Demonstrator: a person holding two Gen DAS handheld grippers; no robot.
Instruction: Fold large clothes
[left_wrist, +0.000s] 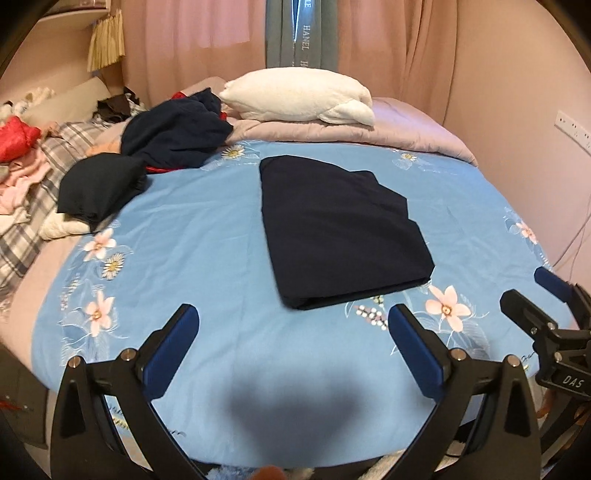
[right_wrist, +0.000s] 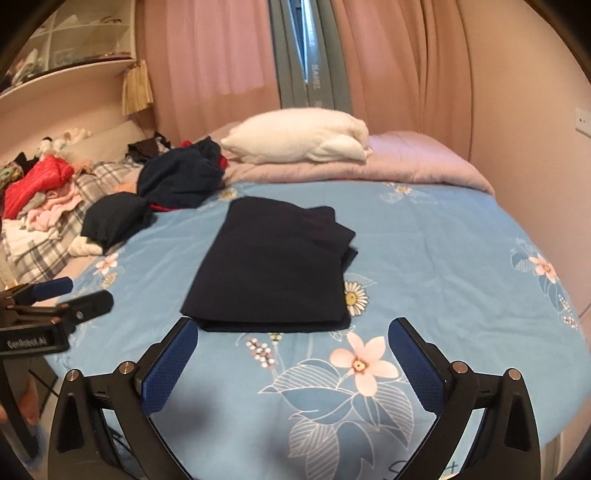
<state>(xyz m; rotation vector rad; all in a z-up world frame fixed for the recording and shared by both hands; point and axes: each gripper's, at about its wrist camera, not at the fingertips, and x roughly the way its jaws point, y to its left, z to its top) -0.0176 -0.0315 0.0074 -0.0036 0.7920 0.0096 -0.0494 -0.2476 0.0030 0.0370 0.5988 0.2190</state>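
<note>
My left gripper (left_wrist: 293, 325) and right gripper (right_wrist: 292, 339) both gape wide, holding nothing, and the folded navy garment (left_wrist: 340, 236) lies just ahead on the blue bedspread (left_wrist: 192, 221), long axis running away, nearer my right.

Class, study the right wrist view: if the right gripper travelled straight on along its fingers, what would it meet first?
Probably the near edge of the folded dark navy garment on the light blue floral bedsheet; the open right gripper carries nothing. Depth is unclear, so the sheet just before it might come first.
</note>
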